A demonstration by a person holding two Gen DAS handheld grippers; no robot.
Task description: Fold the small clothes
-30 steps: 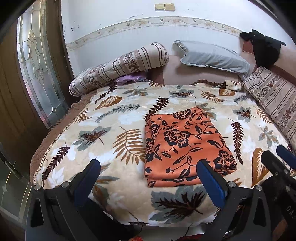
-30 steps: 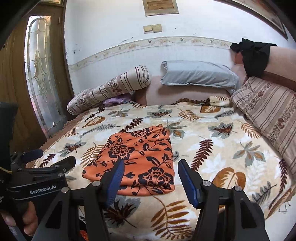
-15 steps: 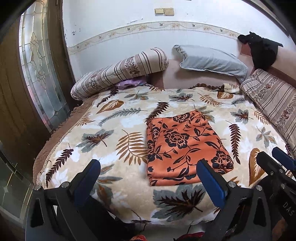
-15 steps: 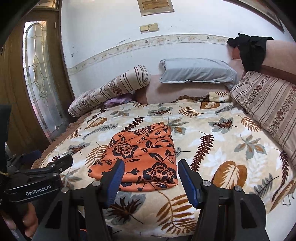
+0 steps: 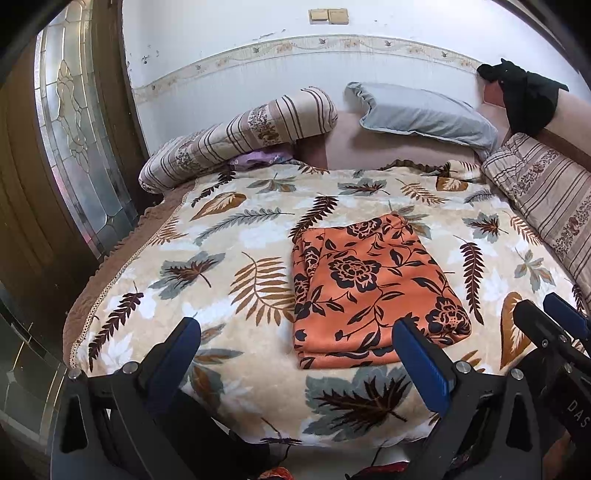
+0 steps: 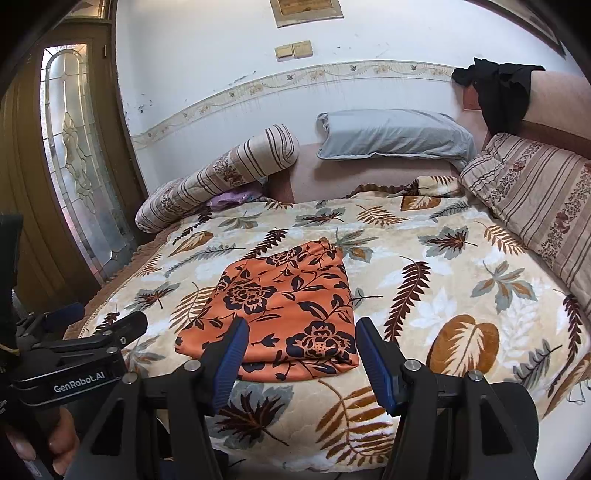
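The purple cloth (image 5: 255, 159) is mostly hidden under the striped bolster (image 5: 240, 137); what it is cannot be told. The folded orange garment (image 6: 280, 310) has its near edge partly covered by the right tool (image 6: 300, 360) fingers. In the left wrist view, lettering on the right tool's body (image 5: 570, 410) is cut off at the frame edge. The framed item (image 6: 308, 11) on the wall is cropped at the top.
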